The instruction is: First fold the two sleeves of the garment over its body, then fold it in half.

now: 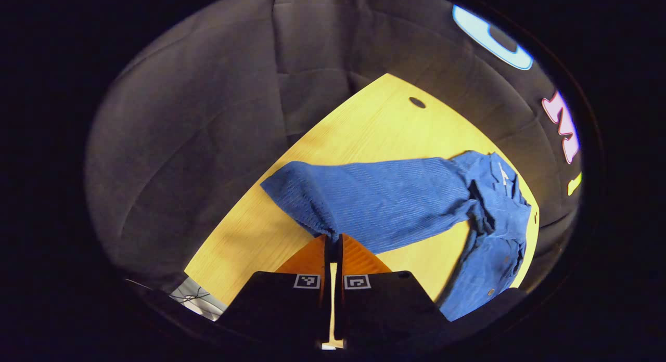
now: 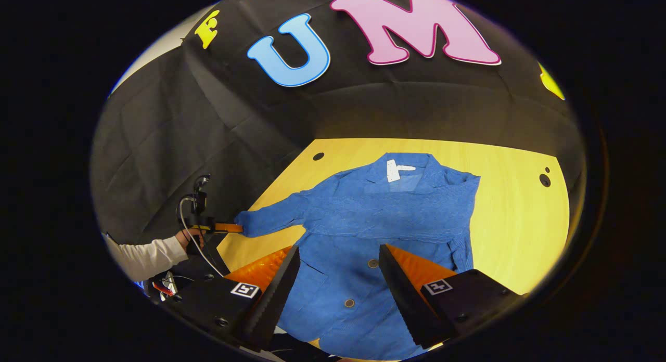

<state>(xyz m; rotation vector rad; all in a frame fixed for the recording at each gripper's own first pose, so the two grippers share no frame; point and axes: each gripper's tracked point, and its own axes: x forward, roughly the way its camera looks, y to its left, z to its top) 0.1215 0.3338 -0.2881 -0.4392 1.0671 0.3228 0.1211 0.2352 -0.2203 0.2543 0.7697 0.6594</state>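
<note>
A blue corduroy jacket (image 2: pixel 374 227) lies face up on the yellow table (image 2: pixel 515 216), collar toward the far wall. One sleeve lies folded across its chest. The other sleeve (image 1: pixel 374 198) stretches out sideways, and my left gripper (image 1: pixel 333 242) is shut on its cuff, lifting it a little off the table. In the right gripper view that same gripper (image 2: pixel 229 228) shows at the left, held by a hand in a white sleeve (image 2: pixel 148 258). My right gripper (image 2: pixel 338 279) hovers open above the jacket's lower front, its fingers either side of the button line.
The black cloth wall (image 2: pixel 208 143) closes in behind and beside the table. Small round holes (image 2: pixel 544 180) dot the tabletop near its far corners. Bare wood lies to the right of the jacket. A cable (image 2: pixel 195 247) hangs from the left gripper.
</note>
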